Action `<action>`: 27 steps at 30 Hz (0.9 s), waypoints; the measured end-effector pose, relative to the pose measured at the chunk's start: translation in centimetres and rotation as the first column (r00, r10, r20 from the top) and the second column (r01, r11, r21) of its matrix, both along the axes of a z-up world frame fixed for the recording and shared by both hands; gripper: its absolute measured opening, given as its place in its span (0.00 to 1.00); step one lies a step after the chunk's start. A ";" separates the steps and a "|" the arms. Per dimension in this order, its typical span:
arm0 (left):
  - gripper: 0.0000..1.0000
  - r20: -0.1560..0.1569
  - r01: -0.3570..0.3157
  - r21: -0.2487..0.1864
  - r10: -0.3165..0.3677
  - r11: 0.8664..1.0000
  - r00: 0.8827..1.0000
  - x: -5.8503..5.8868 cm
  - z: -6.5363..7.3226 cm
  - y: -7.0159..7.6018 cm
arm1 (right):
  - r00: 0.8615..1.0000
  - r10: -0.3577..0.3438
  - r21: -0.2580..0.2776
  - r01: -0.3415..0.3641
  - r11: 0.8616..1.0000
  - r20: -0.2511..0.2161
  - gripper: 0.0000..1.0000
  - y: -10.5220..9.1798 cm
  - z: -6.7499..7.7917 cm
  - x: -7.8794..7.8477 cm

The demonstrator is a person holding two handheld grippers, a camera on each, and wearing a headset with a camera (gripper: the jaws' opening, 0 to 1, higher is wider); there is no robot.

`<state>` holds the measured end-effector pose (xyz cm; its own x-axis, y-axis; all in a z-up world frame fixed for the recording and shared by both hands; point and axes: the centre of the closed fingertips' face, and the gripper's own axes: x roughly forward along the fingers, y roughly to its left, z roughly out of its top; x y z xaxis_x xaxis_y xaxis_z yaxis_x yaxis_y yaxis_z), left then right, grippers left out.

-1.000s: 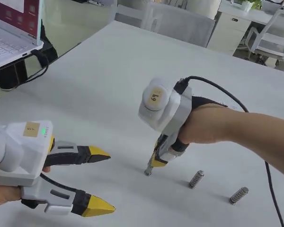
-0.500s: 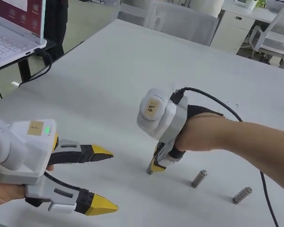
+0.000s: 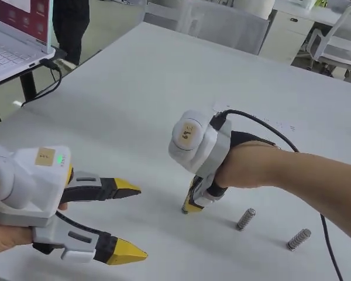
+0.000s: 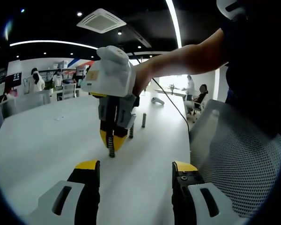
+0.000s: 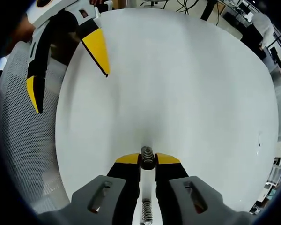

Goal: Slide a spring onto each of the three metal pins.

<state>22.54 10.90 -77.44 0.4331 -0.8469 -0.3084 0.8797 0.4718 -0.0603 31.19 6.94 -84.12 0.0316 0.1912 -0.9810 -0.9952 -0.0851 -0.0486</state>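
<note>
Right gripper [image 3: 190, 206] was clamped shut on a spring [image 4: 111, 145], held upright mid-table. Its tips sat lower than a second earlier, with less coil showing beneath (probably seating on a pin; the pin itself was hidden). Two more springs [image 3: 244, 219] stood toward the near right edge of the table [image 3: 164, 88]. Left gripper [image 3: 140, 222] stayed wide open and empty by the near left corner.
</note>
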 end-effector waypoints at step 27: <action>0.58 -0.017 0.021 0.009 -0.021 1.000 1.000 0.2 -0.1 -0.8 | 0.992 -0.120 0.092 0.123 0.988 -0.042 0.18 -3.1 0.9 -0.7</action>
